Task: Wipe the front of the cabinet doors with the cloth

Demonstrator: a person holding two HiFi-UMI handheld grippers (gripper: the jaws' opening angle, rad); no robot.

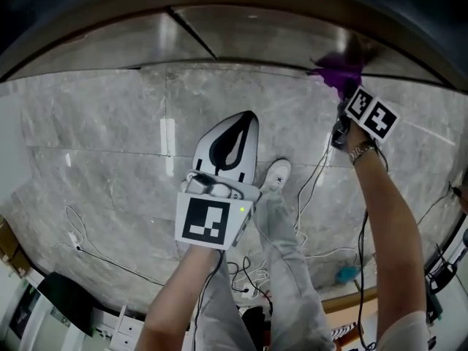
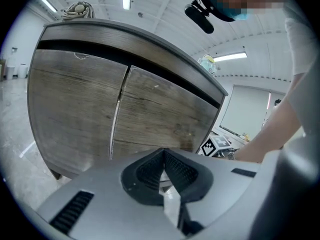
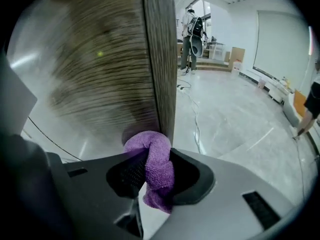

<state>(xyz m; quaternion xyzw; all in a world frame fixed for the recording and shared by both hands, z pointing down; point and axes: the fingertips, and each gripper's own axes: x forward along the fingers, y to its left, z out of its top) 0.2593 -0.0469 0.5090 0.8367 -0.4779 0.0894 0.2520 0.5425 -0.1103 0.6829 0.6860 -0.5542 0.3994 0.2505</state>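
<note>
White cables [image 1: 313,175] trail over the grey marble floor [image 1: 110,159] between the left tongs [image 1: 247,119] and the right tongs [image 1: 342,93], while far ahead of the right tongs a person [image 3: 190,31] stands near cardboard boxes [image 3: 235,54].

purple cloth [image 1: 338,70]: smeared by blur in head view.
cabinet door [image 3: 100,59]: near face blurred and top cut off in right gripper view.
bundle [image 2: 77,9] atop cabinet [image 2: 165,49]: too small to identify.
</note>
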